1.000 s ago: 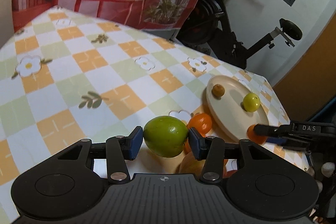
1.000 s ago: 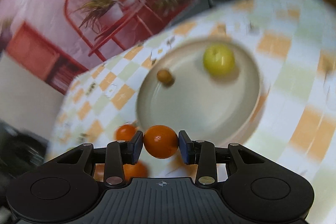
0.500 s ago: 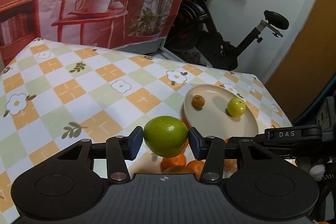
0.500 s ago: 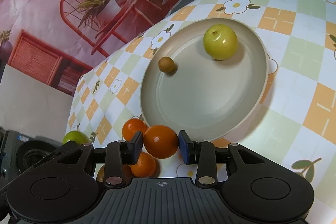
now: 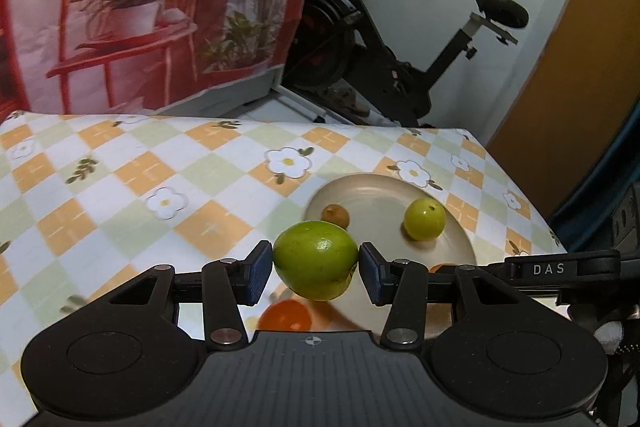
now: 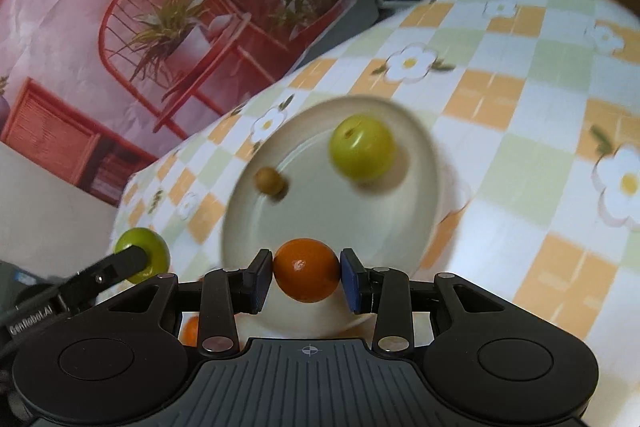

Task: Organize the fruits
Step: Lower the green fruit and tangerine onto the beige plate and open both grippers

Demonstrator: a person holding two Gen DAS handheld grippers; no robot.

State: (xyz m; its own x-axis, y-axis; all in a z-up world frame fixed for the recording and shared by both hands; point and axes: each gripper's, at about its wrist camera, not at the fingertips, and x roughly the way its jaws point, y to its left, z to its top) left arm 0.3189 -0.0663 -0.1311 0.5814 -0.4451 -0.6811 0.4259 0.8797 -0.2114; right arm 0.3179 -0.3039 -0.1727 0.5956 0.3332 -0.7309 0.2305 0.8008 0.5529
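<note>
You had the left gripper point(image 5: 316, 269) pinching the green fruit point(image 5: 315, 259) and the right gripper point(image 6: 307, 277) clamping the orange point(image 6: 307, 275), both poised over the plate's point(image 6: 416, 147) near rim, ready for dropping beside the yellow-green fruit point(image 6: 362, 148).

The green fruit point(image 5: 315, 259), gripped in the left gripper point(image 5: 316, 273), has been carried from beside the plate point(image 5: 460, 247) to its near rim. The orange point(image 6: 306, 270), clamped in the right gripper point(image 6: 306, 281), has been brought over the plate's near edge.
</note>
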